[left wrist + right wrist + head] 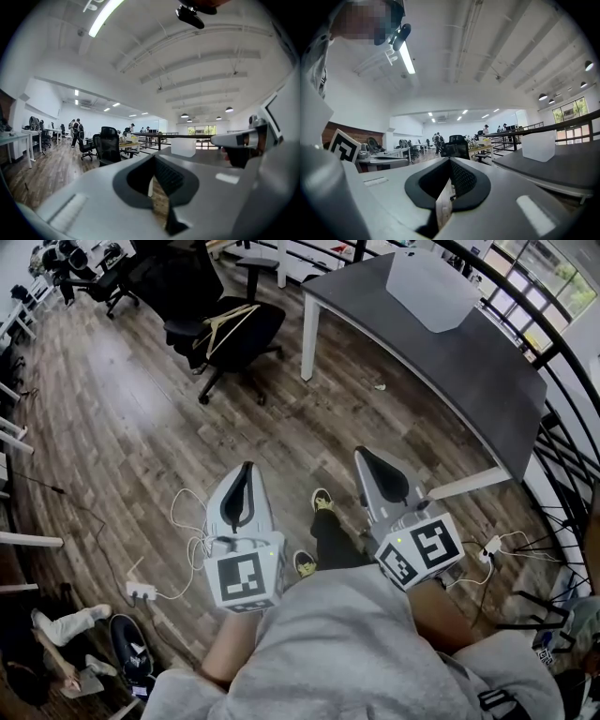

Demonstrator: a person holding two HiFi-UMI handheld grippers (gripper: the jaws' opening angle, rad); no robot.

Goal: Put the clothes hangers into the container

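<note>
Several wooden clothes hangers (225, 324) lie on the seat of a black office chair (246, 334) at the far left of the wooden floor. A white translucent container (431, 287) stands on the dark grey table (469, 362) at the back right; the same container (183, 146) (538, 145) shows in both gripper views. My left gripper (246, 470) (152, 157) and right gripper (361, 454) (450, 160) are held side by side in mid-air near my body, pointing forward. Both are shut and hold nothing. They are well short of the chair and the table.
A white power strip (141, 592) and cables lie on the floor at the left. A black railing (562, 437) runs along the right behind the table. More office chairs (103, 277) stand far left. My shoes (322, 501) are below the grippers. People stand far off by desks.
</note>
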